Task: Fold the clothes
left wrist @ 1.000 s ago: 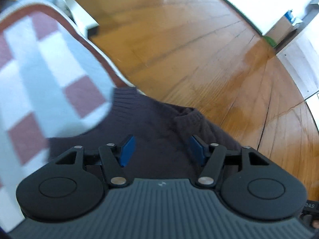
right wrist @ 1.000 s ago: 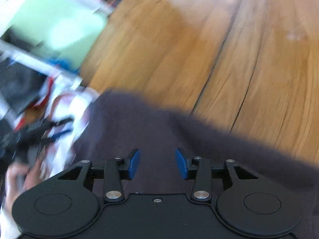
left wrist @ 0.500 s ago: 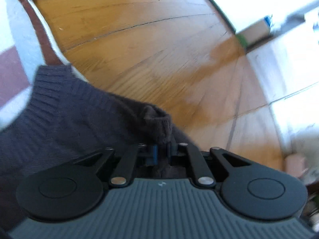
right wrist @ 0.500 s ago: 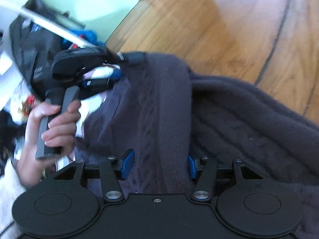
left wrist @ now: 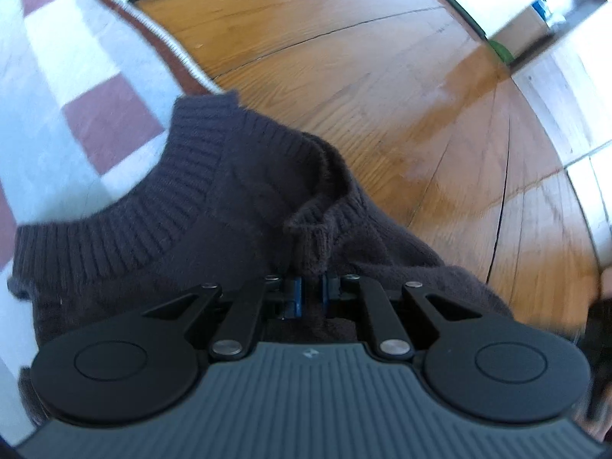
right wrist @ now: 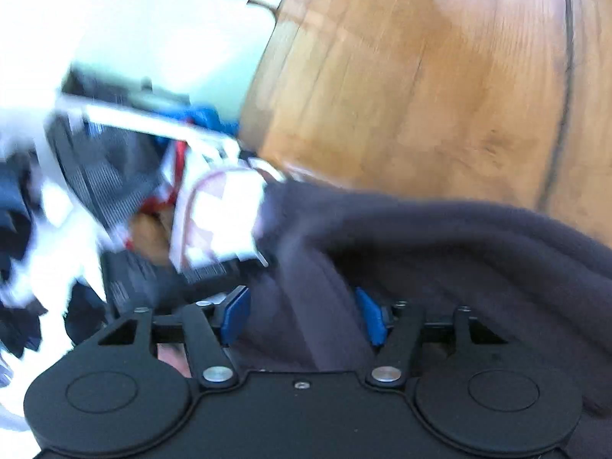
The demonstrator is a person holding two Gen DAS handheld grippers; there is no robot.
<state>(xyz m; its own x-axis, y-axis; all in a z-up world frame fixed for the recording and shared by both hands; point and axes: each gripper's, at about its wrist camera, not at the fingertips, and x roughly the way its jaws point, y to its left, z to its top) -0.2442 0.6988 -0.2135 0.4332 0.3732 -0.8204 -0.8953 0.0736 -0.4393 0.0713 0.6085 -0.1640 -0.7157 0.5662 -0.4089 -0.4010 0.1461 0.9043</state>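
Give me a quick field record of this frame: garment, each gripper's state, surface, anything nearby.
garment: dark knit sweater, ribbed hem showing, bunched on the floor
left gripper: shut on a pinched fold of the sweater
right gripper: open, sweater fabric lying between the fingers, not clamped
surface: wooden floor
nearby: red-and-white checked cloth, partly under the sweater's hem
image quality: right wrist view motion-blurred, clutter at its left unreadable

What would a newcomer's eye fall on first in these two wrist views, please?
The dark knit sweater fills the lower half of both views; the left gripper pinches a fold of it. The right gripper is open over the fabric. Behind lie the wooden floor and a checked cloth, upper left.
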